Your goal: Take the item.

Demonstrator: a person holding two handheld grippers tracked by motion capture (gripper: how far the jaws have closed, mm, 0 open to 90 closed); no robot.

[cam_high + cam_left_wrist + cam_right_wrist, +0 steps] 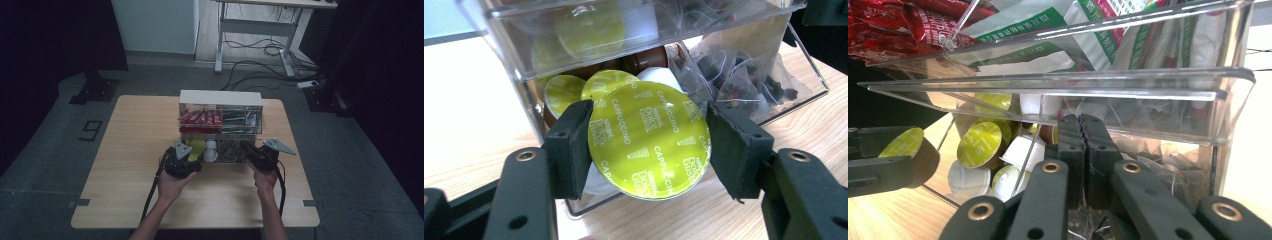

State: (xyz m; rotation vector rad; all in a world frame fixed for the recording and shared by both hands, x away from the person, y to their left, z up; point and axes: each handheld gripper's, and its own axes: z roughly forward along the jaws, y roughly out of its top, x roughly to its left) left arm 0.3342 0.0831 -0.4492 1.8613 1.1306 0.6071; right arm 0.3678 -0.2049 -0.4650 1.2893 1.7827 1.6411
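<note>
From the high view we look down and forward at the whole table (pixel 125 200), organizer (pixel 220 125) at centre frame. Our left gripper view sits close at its lower left drawer (pixel 574 75); our right gripper view, closer, faces its front, sharing the capsules (pixel 979 144).

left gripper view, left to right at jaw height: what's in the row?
Left pad → green capsule → right pad
</note>
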